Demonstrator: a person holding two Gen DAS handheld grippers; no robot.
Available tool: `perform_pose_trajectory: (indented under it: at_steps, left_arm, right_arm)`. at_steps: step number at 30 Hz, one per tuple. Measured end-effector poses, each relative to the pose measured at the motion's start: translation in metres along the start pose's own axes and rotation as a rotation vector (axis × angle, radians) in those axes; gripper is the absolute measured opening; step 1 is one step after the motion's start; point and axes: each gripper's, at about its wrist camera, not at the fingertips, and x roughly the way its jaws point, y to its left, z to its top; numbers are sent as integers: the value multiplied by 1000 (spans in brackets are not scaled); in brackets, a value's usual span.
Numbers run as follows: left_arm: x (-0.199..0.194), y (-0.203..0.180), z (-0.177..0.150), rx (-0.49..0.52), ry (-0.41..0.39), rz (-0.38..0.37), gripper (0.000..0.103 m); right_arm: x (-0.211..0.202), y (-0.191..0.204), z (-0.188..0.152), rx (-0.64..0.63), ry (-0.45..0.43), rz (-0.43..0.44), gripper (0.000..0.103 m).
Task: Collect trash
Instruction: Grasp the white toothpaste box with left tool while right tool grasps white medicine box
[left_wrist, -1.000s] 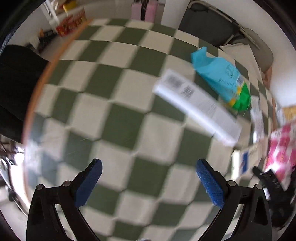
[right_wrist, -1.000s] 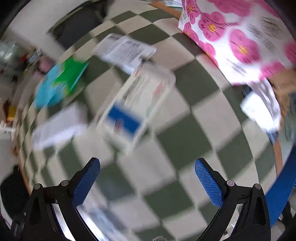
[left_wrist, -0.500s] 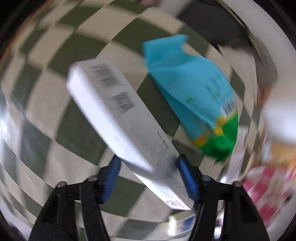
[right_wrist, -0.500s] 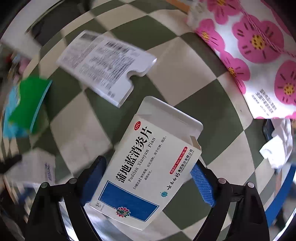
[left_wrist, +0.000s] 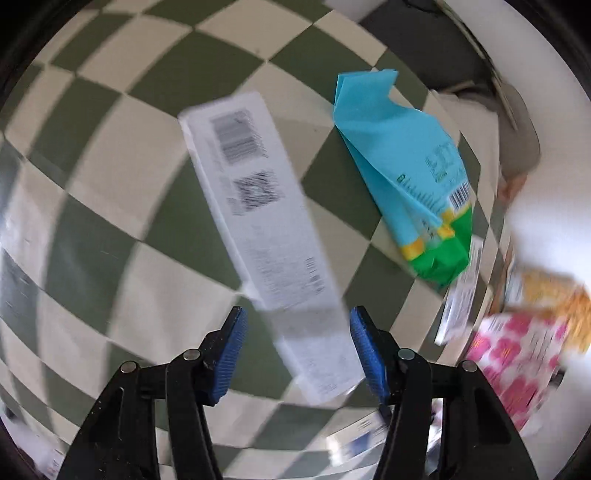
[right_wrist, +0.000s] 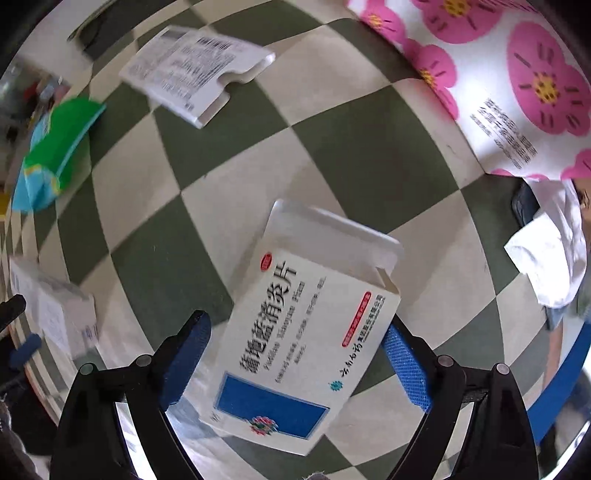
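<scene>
Here the left view is smearing with motion, so the print on the long white box (left_wrist: 273, 236) is staying unreadable beyond a barcode and a blurred QR patch; the box's near end is sitting between the blue pads (left_wrist: 229, 356) of the left gripper (left_wrist: 297, 350), whose jaws are standing apart, the right pad beside the box edge and the left pad showing a gap, so a grip cannot be confirmed. To the right a blue-green pouch (left_wrist: 410, 184) is lying on the checkered cloth (left_wrist: 110, 206), its text too blurred to read. In the right view the right gripper (right_wrist: 295, 365) is straddling a white medicine box (right_wrist: 295, 343) with jaws apart; whether the pads are touching it is hard to tell. Its label is showing Chinese characters, a red OTC oval, and a blue panel. Farther off a flat white carton (right_wrist: 192, 77) is lying, and a pink-flowered bag (right_wrist: 509, 85) is running off the right edge.
</scene>
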Motion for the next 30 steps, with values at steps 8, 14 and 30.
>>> perform_pose_trajectory:
  at_steps: [8, 14, 30]
  left_arm:
    - [28, -31, -25, 232, -6, 216, 55]
    - [43, -6, -105, 626, 104, 379, 55]
    - [61, 0, -99, 484, -89, 331, 42]
  right_arm:
    - [0, 17, 12, -35, -80, -63, 84]
    - [4, 43, -14, -276, -11, -92, 82]
    - [9, 17, -57, -111, -30, -56, 82]
